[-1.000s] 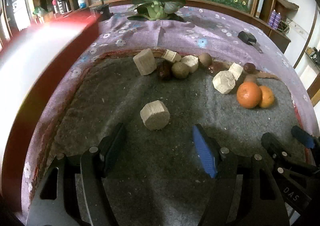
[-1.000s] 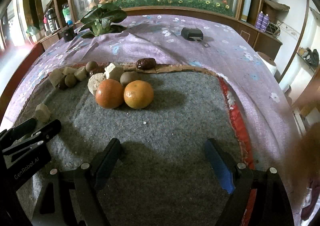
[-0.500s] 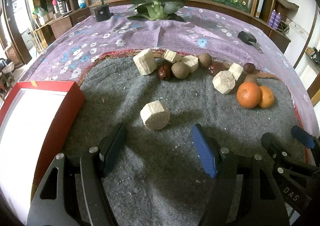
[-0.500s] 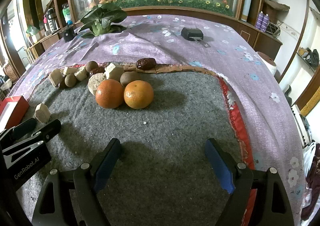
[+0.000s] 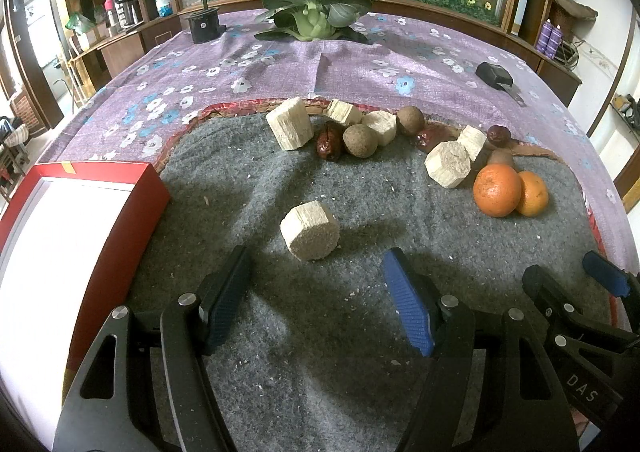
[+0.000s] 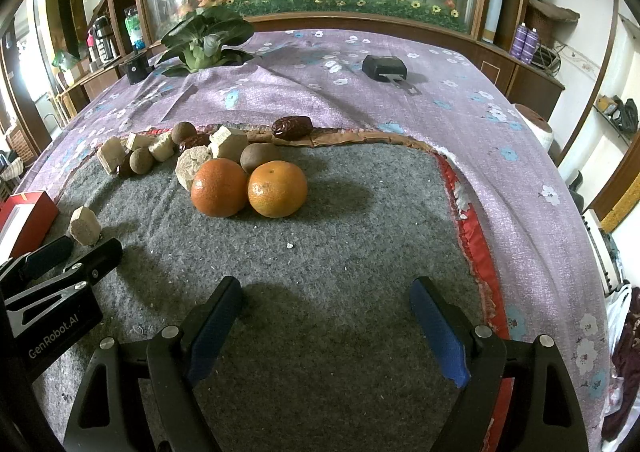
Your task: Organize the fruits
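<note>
You held both tongs, left (image 5: 316, 292) and right (image 6: 326, 316), wide and empty, low over the surface (image 6: 340, 252), probably because no fruit was picked yet, oranges (image 6: 219, 187) ahead.

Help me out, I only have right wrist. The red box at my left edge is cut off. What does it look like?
Observer: The red box is an open tray, white inside. The interior is washed out, so I can't tell the contents.
Operator: Left jaws open?
Observer: Yes. The left gripper is open and holds nothing. The pale hexagonal block sits just ahead, roughly centred between the jaws.
Operator: Anything tucked by the brown fruit at the pile's far left?
Observer: A red date lies against that round brown fruit, beside the biggest pale block.
</note>
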`<state>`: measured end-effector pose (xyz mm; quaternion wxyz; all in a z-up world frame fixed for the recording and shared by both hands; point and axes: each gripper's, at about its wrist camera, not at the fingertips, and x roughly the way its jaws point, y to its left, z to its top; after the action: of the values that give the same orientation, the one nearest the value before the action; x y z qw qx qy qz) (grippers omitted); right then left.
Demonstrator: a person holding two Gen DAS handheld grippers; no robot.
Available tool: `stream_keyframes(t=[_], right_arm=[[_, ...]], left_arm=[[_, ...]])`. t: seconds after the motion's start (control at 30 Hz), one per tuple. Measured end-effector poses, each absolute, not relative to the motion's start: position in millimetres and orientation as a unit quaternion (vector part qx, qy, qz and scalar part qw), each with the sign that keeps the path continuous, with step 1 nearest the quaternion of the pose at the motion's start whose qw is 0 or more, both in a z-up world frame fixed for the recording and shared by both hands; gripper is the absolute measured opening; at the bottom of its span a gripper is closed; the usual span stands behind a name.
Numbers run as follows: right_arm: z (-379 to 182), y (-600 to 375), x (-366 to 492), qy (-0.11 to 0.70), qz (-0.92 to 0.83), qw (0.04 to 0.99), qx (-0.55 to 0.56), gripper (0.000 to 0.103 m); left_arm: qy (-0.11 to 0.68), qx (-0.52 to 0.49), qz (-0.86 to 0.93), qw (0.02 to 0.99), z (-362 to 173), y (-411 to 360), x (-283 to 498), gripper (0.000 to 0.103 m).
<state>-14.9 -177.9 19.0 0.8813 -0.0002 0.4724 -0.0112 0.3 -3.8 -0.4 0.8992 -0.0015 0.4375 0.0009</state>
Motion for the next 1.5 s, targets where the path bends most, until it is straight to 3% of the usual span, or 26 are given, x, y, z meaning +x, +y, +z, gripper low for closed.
stream_keyframes(t=[0.57, 0.8, 1.5], right_arm=[[20, -180, -17, 0.466, 0.0, 0.884, 0.014, 0.086], [49, -193, -27, 0.431, 0.017, 0.902, 0.019, 0.085], [81, -186, -38, 0.39, 0.084, 0.916, 0.036, 0.085]], left_arm=[[0.452, -0.008, -0.021, 0.891, 2, 5, -1, 0.069], [0.429, -0.042, -0.04, 0.902, 29, 28, -21, 0.069], [0.46, 0.001, -0.007, 0.888, 42, 21, -14, 0.069]])
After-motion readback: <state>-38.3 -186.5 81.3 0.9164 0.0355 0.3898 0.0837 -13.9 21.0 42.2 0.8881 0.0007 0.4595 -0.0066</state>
